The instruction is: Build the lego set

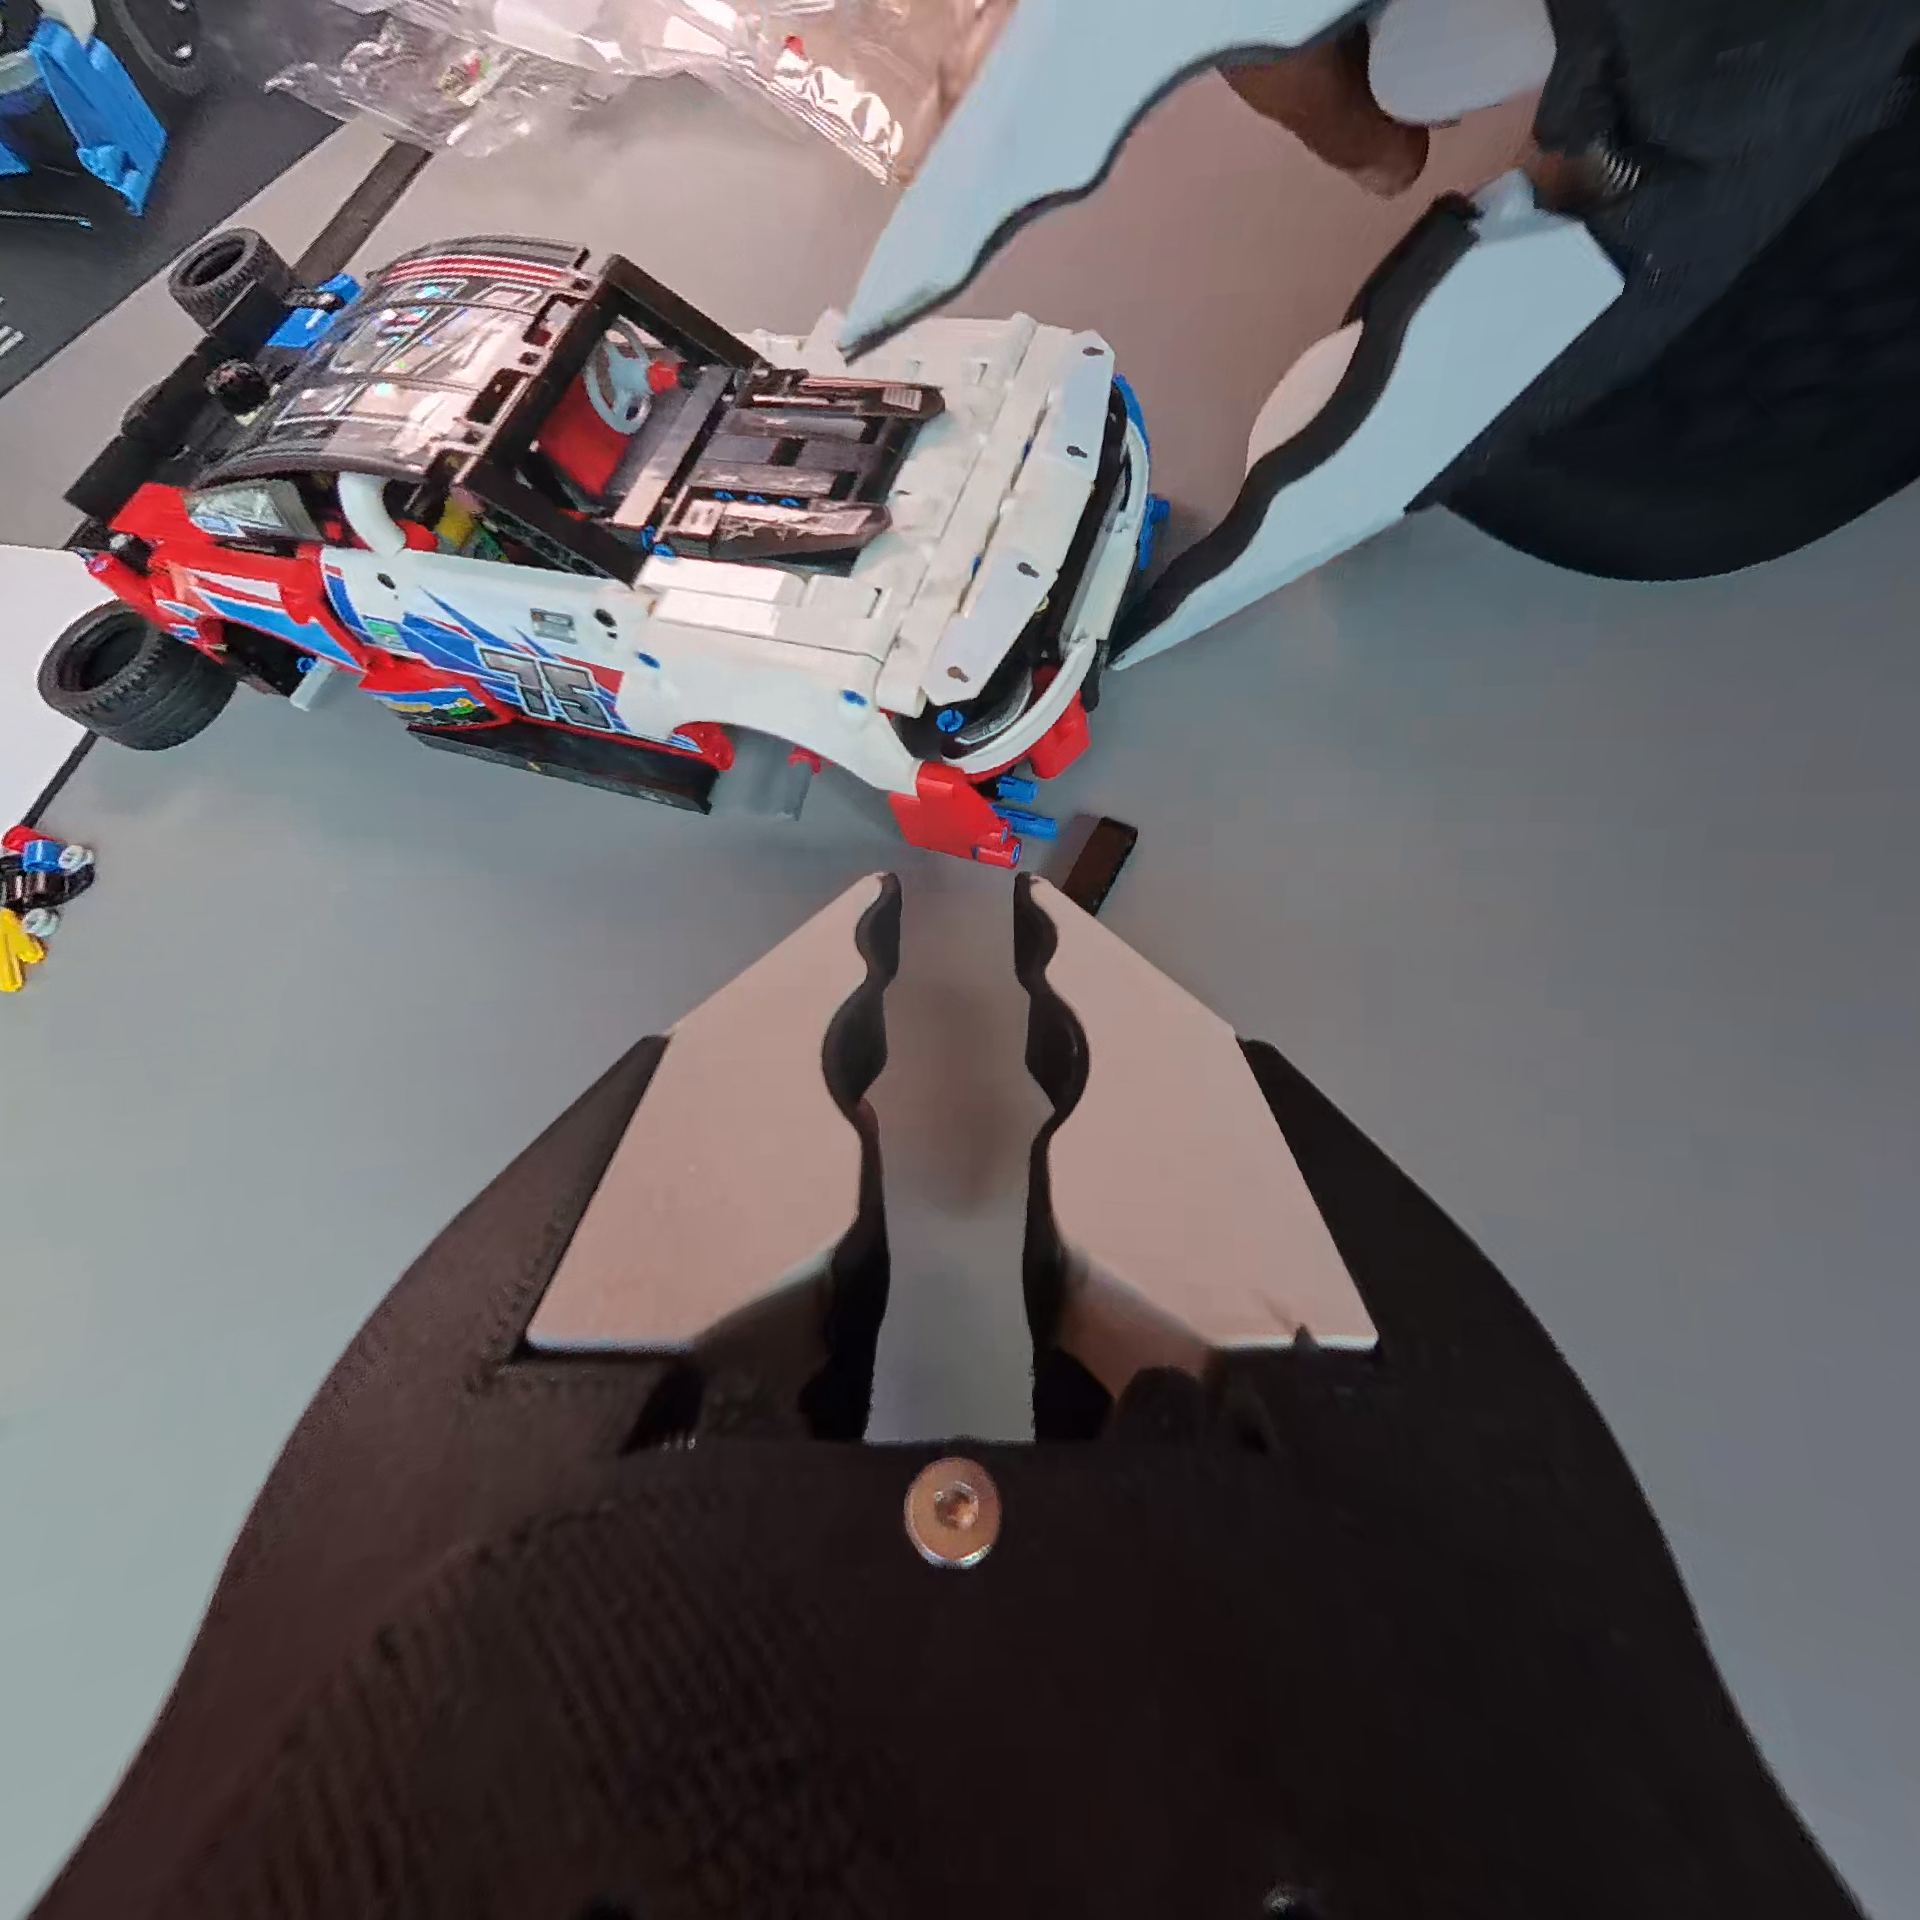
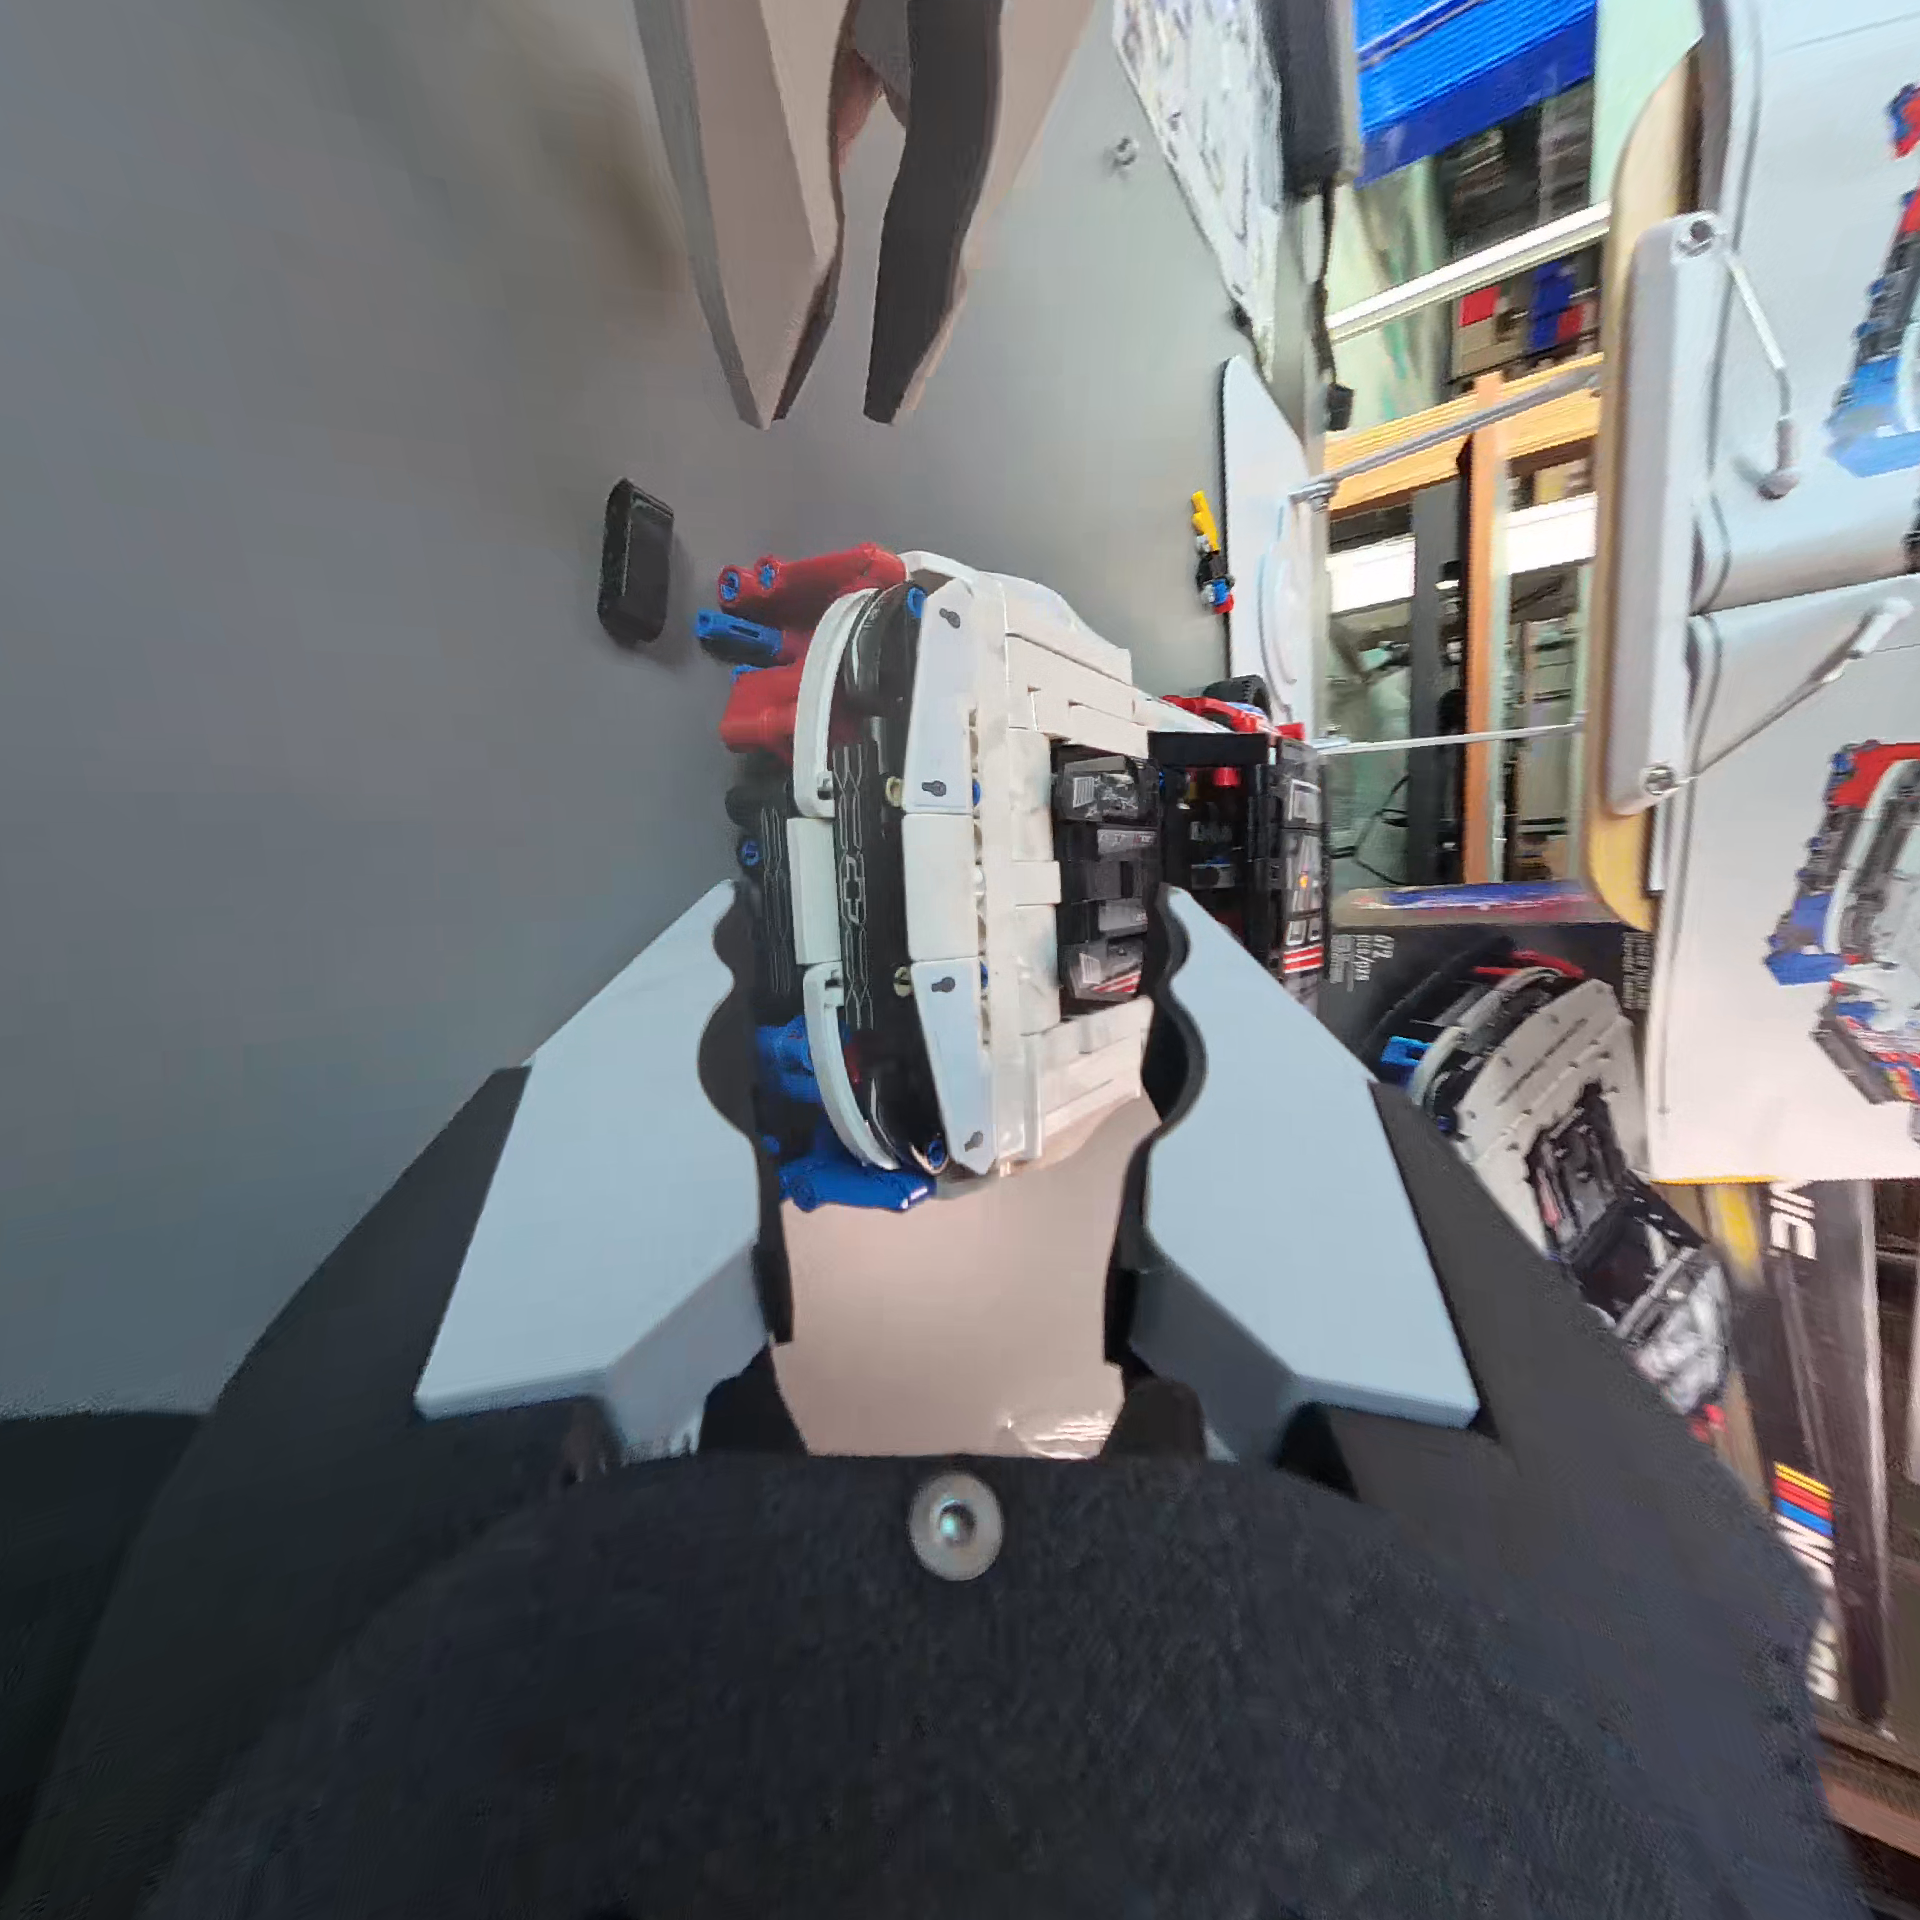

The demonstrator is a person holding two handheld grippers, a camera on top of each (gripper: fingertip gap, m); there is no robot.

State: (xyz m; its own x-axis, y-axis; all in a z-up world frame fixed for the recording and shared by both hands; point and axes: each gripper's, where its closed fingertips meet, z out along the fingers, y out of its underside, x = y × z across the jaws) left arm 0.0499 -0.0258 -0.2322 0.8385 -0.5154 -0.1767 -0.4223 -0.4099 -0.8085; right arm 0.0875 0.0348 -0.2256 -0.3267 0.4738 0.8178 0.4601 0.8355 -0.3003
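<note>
The lego race car (image 1: 644, 582), white, red and blue with a black roof, lies on the grey table (image 1: 1455, 935). Its front wheel arch is without a wheel. My right gripper (image 2: 951, 909) is closed around the car's front end, one finger on the white hood (image 2: 1039, 831) and the other under the nose; it also shows in the left wrist view (image 1: 987, 499). My left gripper (image 1: 956, 888) hovers just in front of the car's red front corner, jaws slightly apart and empty; it also shows in the right wrist view (image 2: 821, 416). A small black piece (image 1: 1101, 847) lies on the table by the nose.
A black tyre (image 1: 130, 675) sits at the car's rear corner and another (image 1: 223, 270) behind it. A small pile of loose parts (image 1: 36, 894) lies at the left edge. Clear plastic bags (image 1: 644, 73) lie beyond the car. The set's box (image 2: 1558, 1143) and an instruction booklet (image 2: 1818, 727) stand to the right. My right fingertips sit around 8 centimeters from my left ones.
</note>
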